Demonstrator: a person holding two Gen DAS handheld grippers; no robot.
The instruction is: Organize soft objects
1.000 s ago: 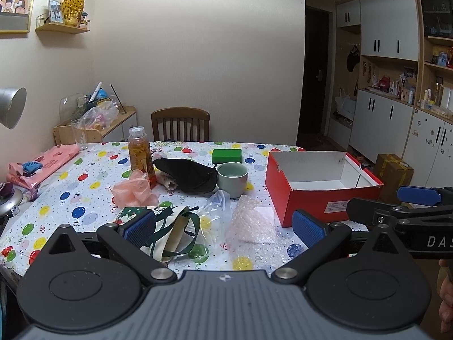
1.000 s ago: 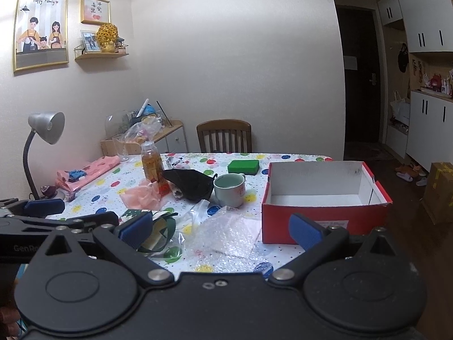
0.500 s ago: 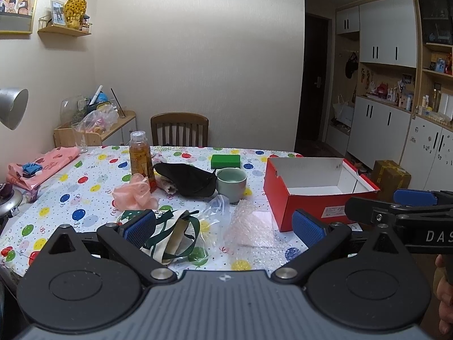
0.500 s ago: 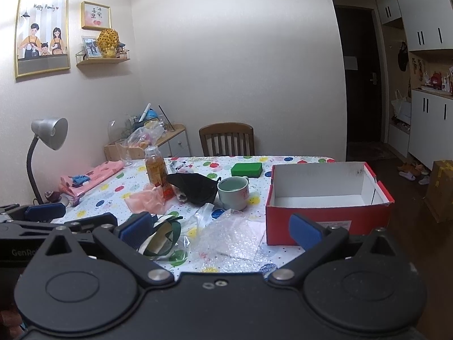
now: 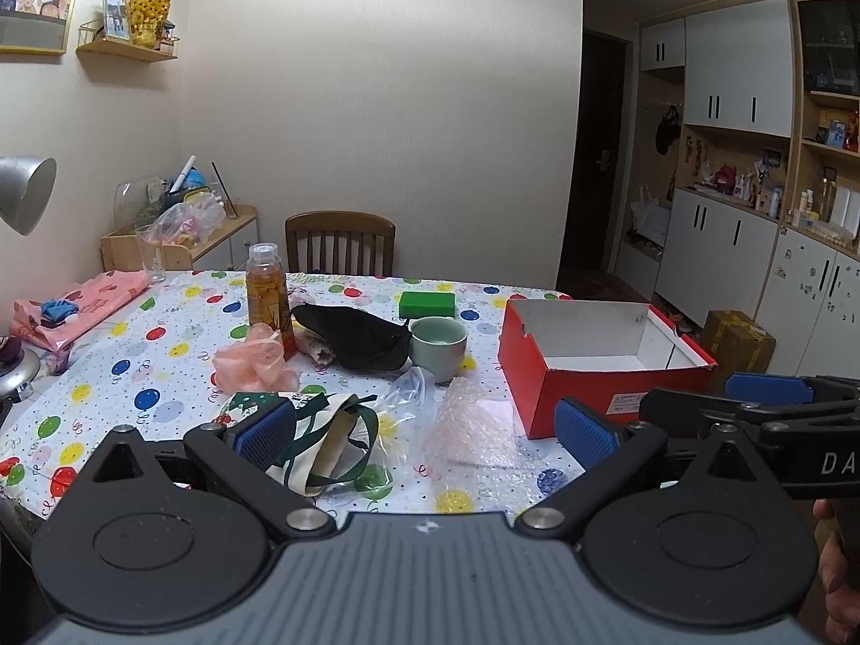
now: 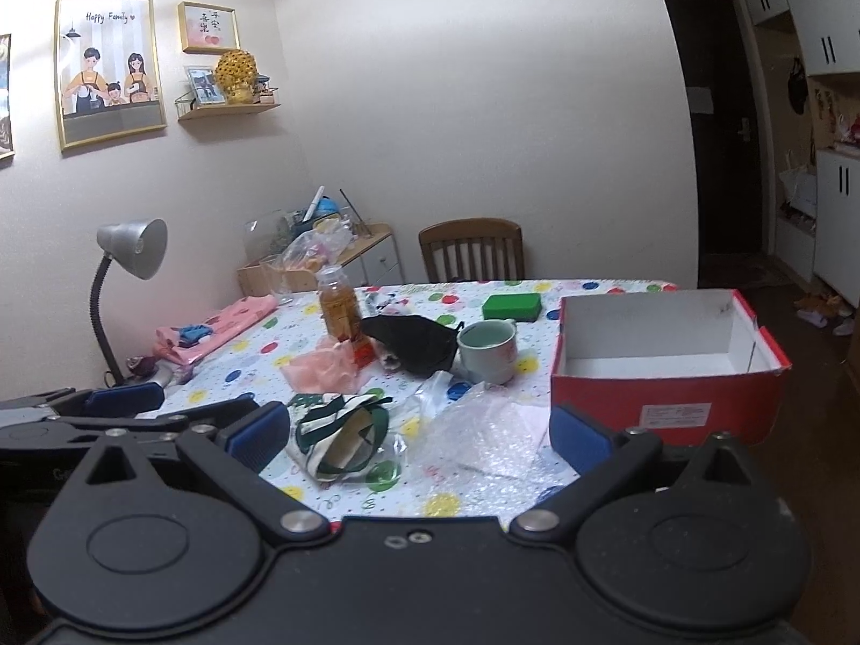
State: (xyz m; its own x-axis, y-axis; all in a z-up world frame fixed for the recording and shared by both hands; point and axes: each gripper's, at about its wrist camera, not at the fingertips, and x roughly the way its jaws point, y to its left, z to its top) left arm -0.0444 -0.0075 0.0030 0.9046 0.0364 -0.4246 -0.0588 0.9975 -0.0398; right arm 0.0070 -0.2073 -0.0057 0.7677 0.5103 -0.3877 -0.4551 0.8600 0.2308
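I have both claws at the near edge of the table [image 5: 134, 333], side by side. My left gripper [image 5: 424, 432] is released, nothing between its blue pads, and my right gripper [image 6: 416, 438] is spread wide and empty too. Just past the pads lies a cloth bag [image 5: 328, 441] with green straps, and to its right a sheet of bubble wrap [image 5: 473, 424] with a clear plastic bag [image 5: 411, 392] touching it. Farther in, a pink mesh puff [image 5: 255, 363] rests against a bottle [image 5: 267, 295], and a black cloth [image 5: 355, 336] lies beside a green cup [image 5: 438, 346]. The red box [image 5: 596, 360] stands open and empty on the right. A green sponge [image 5: 427, 303] lies beyond the cup.
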